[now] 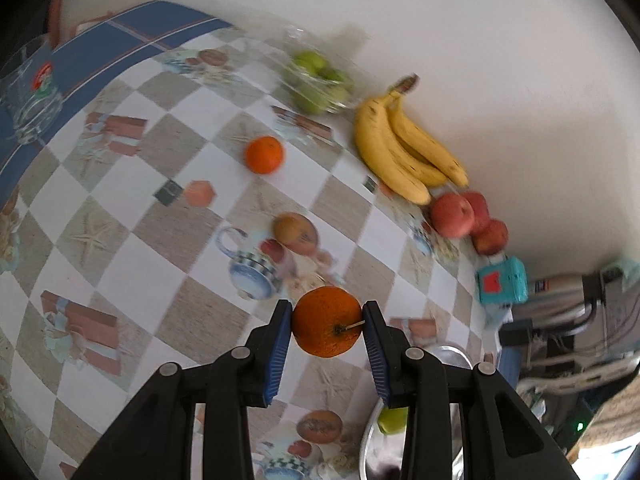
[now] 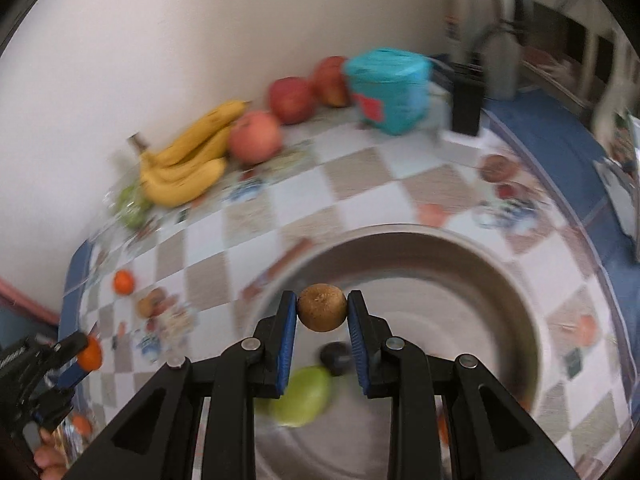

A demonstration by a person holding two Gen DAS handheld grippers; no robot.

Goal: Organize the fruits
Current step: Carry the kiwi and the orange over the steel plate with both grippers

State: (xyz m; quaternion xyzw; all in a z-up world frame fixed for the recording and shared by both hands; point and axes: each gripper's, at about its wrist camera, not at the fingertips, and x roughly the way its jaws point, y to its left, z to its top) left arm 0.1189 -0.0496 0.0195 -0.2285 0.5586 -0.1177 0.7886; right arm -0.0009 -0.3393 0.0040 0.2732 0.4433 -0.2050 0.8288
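The left gripper (image 1: 327, 322) pinches an orange (image 1: 327, 321) between its blue pads above the checked tablecloth (image 1: 192, 240). The right gripper (image 2: 322, 314) pinches a brown kiwi (image 2: 322, 307) over a metal bowl (image 2: 500, 288) holding a green fruit (image 2: 306, 396). Bananas (image 1: 404, 148) and red apples (image 1: 464, 216) lie along the wall.

Worktop (image 1: 192, 312) covered with a checkered printed cloth, blue-bordered, under a clear sheet. White wall (image 1: 480, 60) behind it. Teal plastic-wrapped packet with a red label (image 2: 390, 88) stands near the wall. Black rectangular box (image 2: 466, 104) just beside it. Clear glass vessel (image 1: 34, 108) rests on the blue border.
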